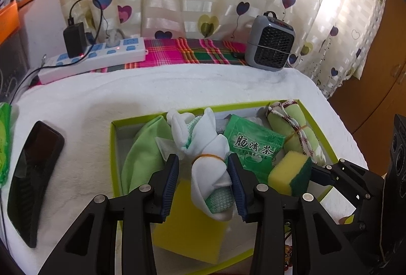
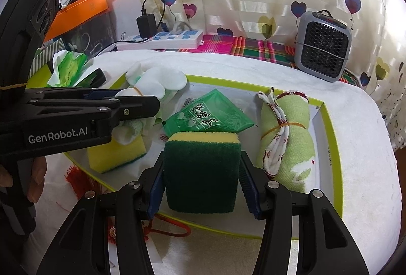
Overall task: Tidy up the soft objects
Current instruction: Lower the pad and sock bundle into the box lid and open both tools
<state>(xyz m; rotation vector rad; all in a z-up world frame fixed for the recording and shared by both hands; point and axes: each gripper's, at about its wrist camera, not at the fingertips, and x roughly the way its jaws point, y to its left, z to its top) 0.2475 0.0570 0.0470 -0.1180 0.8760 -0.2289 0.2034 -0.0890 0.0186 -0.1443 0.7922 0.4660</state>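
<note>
A white sock bundle [image 1: 210,173] tied with a rubber band lies over a yellow sponge [image 1: 187,231] in the lime-rimmed box [image 1: 113,138]. My left gripper [image 1: 201,160] straddles the bundle: the right pad touches it, a gap shows at the left pad, so it is open. My right gripper [image 2: 202,158] is shut on a second sponge [image 2: 201,173], dark green face up, held over the box's near side. That sponge [image 1: 289,173] shows in the left wrist view too. Also in the box are a green cloth [image 1: 142,150], a green tea packet [image 2: 210,115] and a banded green towel roll [image 2: 286,138].
A black phone [image 1: 33,178] and a green tissue pack [image 2: 68,67] lie left of the box on the white blanket. A power strip [image 1: 94,59] and a small grey heater [image 1: 270,41] stand at the back. A red tasselled cord [image 2: 172,226] lies by the box's near rim.
</note>
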